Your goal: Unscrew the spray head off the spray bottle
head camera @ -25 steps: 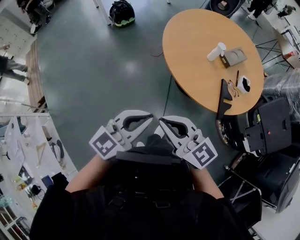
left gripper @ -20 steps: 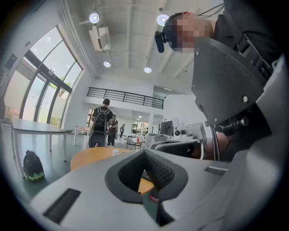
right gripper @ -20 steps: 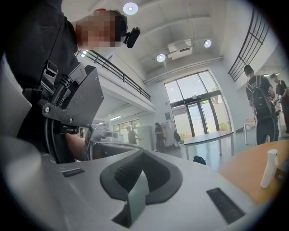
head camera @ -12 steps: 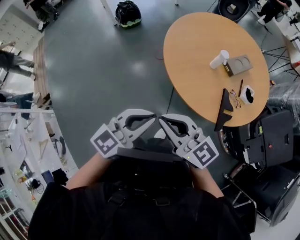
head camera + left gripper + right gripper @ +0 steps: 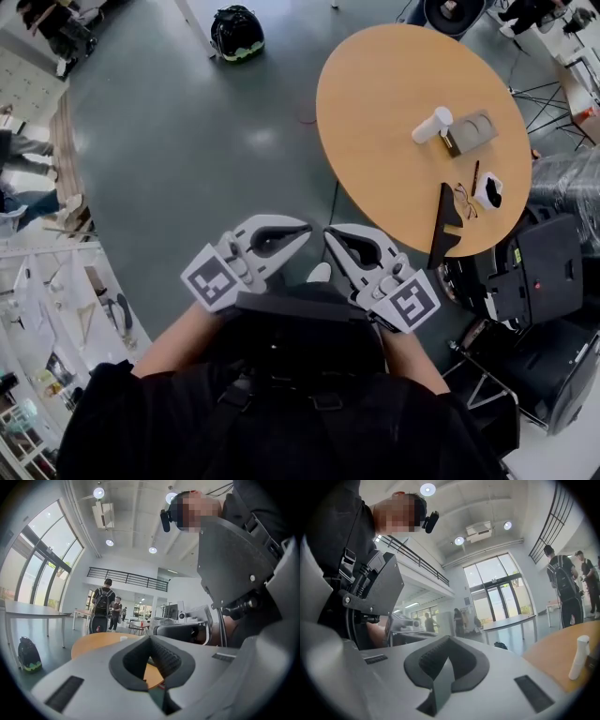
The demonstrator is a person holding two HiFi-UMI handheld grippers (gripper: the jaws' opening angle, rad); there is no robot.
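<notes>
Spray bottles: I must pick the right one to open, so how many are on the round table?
1. The spray bottle stands on the round table, beside a grey pad. No other shows in any view.

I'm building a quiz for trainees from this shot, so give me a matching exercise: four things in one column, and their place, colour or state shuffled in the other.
Things:
1. spray bottle
2. backpack
3. left gripper
4. round table

Descriptions:
A. on the grey floor
B. jaws shut, nothing held
C. tan top
D. white, on the table

Pairs: 1-D, 2-A, 3-B, 4-C.
</notes>
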